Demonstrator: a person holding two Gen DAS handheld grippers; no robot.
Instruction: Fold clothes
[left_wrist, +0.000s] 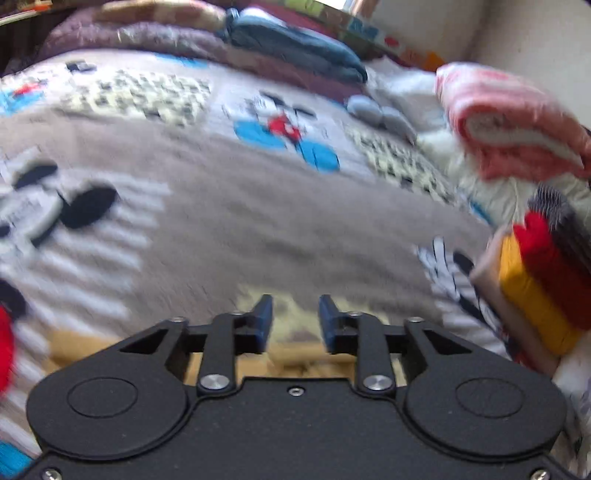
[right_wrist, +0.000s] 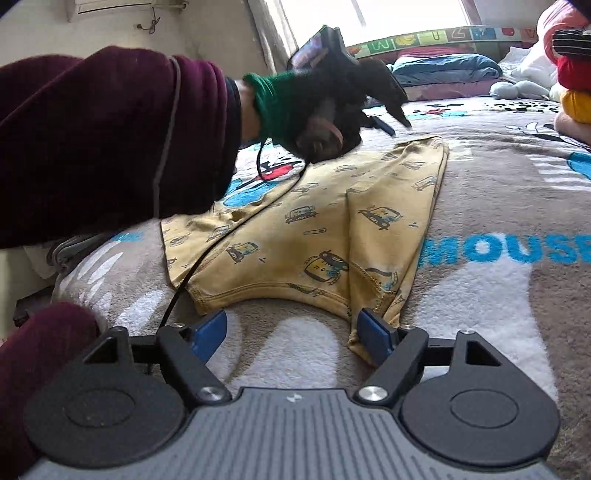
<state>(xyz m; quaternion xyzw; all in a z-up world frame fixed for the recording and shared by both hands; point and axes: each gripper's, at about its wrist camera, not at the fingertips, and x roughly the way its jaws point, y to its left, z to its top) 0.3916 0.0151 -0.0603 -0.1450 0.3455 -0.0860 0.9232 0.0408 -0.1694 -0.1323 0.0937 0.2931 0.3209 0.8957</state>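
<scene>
A yellow printed garment (right_wrist: 332, 229), patterned with small cartoon vehicles, is lying spread on the bed's cartoon-mouse blanket (right_wrist: 498, 314). It looks like a child's pair of leggings or pyjama bottoms, though the exact cut is hard to tell. It seems to be lying doubled along its length, with a seam ridge running down the middle, so I judge that a first fold is in place and the shortening folds are left to do.

The right gripper (right_wrist: 299, 332) is hovering at the near hem with its blue fingers (right_wrist: 373, 332) spread wide; the right-hand finger is lying against a drooping corner of the cloth, but nothing is being pinched. In the right wrist view the left gripper (right_wrist: 384, 110) is hanging blurred over the far end of the garment, carried by a hand in a green-cuffed glove (right_wrist: 280, 99) and a maroon sleeve (right_wrist: 110, 140). In its own view the left gripper (left_wrist: 295, 321) is showing its fingers (left_wrist: 262, 325) partly apart with only yellow cloth (left_wrist: 295, 358) beneath them, none between them, so neither hand is gripping the piece.

At the right edge a stack of folded clothes (left_wrist: 543, 273) in yellow, red and dark stripes is sitting beside a pink folded blanket (left_wrist: 509, 122), suggesting earlier pieces are finished. This garment is probably midway: the ends are waiting to be brought together, and then it needs to join that stack.
</scene>
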